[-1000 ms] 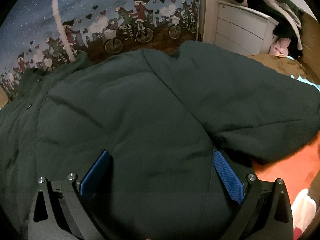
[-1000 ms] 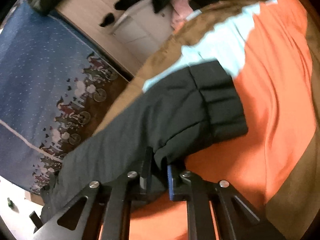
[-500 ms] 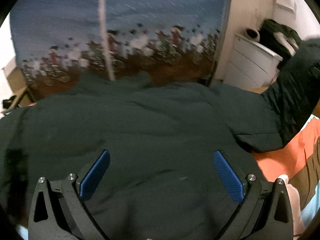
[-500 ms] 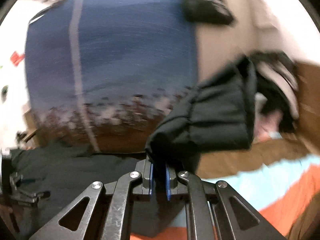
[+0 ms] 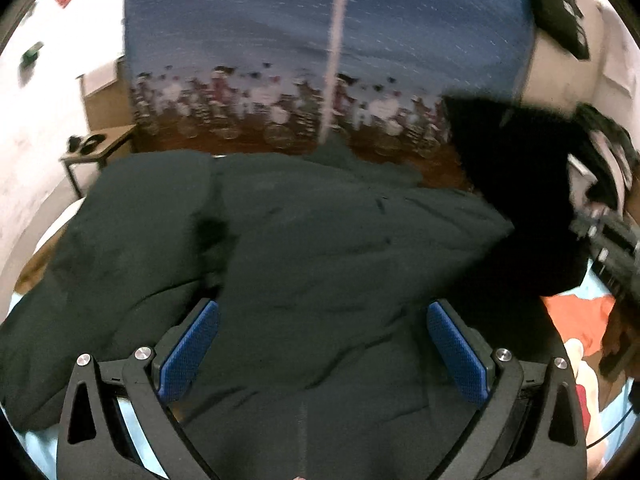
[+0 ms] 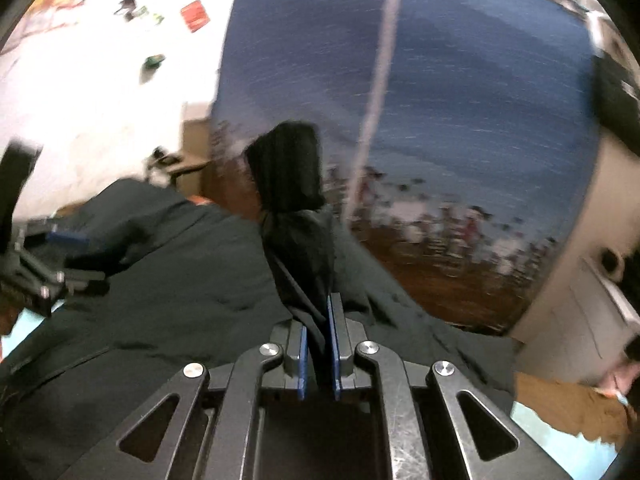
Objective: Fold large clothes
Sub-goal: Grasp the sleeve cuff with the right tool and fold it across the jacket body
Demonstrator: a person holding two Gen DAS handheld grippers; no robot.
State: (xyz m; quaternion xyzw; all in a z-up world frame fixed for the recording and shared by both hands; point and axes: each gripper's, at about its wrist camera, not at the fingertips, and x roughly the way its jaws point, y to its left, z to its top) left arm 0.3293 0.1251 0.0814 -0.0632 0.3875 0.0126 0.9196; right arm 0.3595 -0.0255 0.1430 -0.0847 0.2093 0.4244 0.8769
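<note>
Sleeve (image 6: 286, 168): a moment ago low on the bed, now lifted over the dark coat (image 5: 320, 264).
Right claw (image 6: 319, 344): clamped on the sleeve.
Left claw (image 5: 320, 344): wide apart above the coat.
Meaning: the sleeve fold is underway.

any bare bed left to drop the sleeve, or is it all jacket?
Mostly dark jacket, which fills the middle under the open left gripper. Bare patches: orange cover off its right edge, light blue sheet at its near-left corner. The right gripper holds the sleeve up over the jacket.
</note>
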